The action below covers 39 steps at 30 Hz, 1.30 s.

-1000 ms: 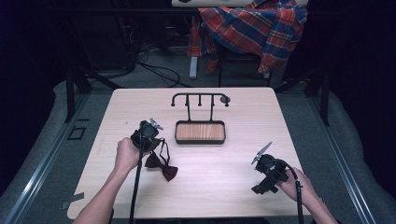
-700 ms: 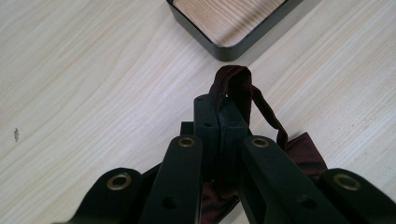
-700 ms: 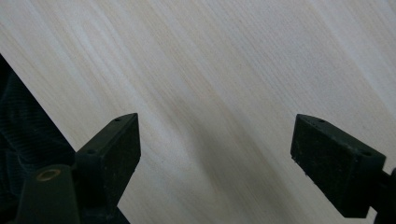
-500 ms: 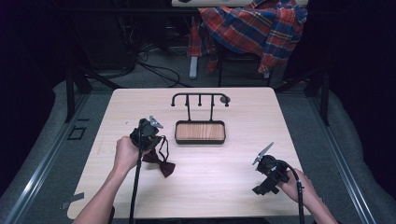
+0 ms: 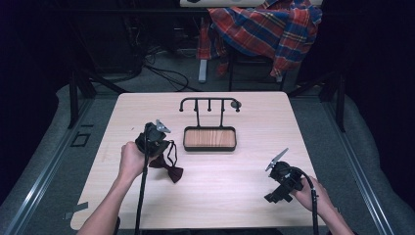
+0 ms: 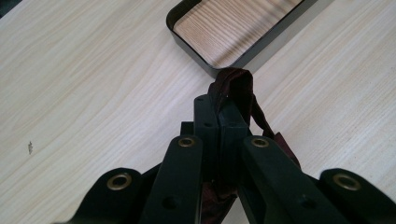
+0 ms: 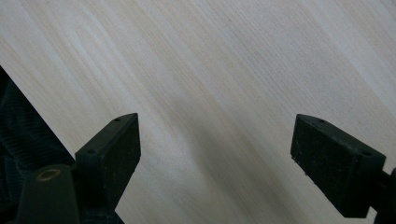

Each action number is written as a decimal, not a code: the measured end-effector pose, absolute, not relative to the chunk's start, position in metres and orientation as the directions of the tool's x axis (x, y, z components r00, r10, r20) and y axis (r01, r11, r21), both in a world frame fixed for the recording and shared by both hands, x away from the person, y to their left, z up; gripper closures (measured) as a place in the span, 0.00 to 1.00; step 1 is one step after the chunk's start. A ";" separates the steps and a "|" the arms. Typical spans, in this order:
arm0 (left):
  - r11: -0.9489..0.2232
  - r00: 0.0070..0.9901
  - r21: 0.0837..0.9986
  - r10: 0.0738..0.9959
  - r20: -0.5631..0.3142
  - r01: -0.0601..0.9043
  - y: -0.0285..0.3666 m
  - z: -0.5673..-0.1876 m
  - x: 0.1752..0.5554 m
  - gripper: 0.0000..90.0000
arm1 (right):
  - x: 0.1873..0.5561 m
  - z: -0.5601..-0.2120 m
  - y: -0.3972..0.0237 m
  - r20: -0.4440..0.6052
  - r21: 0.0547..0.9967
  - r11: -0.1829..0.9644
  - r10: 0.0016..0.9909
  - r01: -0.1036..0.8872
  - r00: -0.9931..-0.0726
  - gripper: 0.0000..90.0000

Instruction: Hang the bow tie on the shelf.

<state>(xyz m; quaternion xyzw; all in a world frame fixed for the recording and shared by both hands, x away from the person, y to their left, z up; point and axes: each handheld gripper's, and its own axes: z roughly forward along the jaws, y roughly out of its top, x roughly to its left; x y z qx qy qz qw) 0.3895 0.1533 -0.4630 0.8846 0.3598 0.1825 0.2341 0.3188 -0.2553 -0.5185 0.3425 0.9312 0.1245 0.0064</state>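
- Left gripper (image 5: 155,142), seen from the high view, sits over the left half of the table (image 5: 225,196), its jaws clenched on the strap of a dark red bow tie (image 5: 168,171); the bow itself lies on the wood just below and to the right of the gripper, and the strap runs up into the jaws
- Same view: the right gripper (image 5: 281,183) rests near the table's right front edge, well apart from the bow tie; a black tray (image 5: 209,146) with a wooden floor and a hook rack (image 5: 209,103) stands at the middle
- Left gripper view: the 2 jaws are shut on a loop of the bow tie's strap (image 6: 239,86), right beside the tray's corner (image 6: 210,70)
- Right gripper view: the 2 jaws stand released, wide apart, over bare table (image 7: 219,88)
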 end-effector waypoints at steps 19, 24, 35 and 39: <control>-0.645 0.686 0.566 0.705 0.180 0.513 0.146 -0.450 0.393 0.99 | 0.320 -0.521 -0.254 0.087 0.230 0.735 0.637 0.638 -0.766 0.18; -0.645 0.690 0.572 0.701 0.178 0.507 0.143 -0.446 0.392 0.99 | 0.320 -0.519 -0.254 0.084 0.245 0.724 0.647 0.645 -0.758 0.18; -0.639 0.689 0.590 0.702 0.183 0.494 0.143 -0.434 0.394 0.99 | 0.320 -0.520 -0.254 0.087 0.241 0.721 0.651 0.650 -0.754 0.18; -0.638 0.689 0.596 0.701 0.186 0.487 0.140 -0.427 0.397 0.99 | 0.321 -0.519 -0.255 0.079 0.236 0.723 0.652 0.650 -0.754 0.18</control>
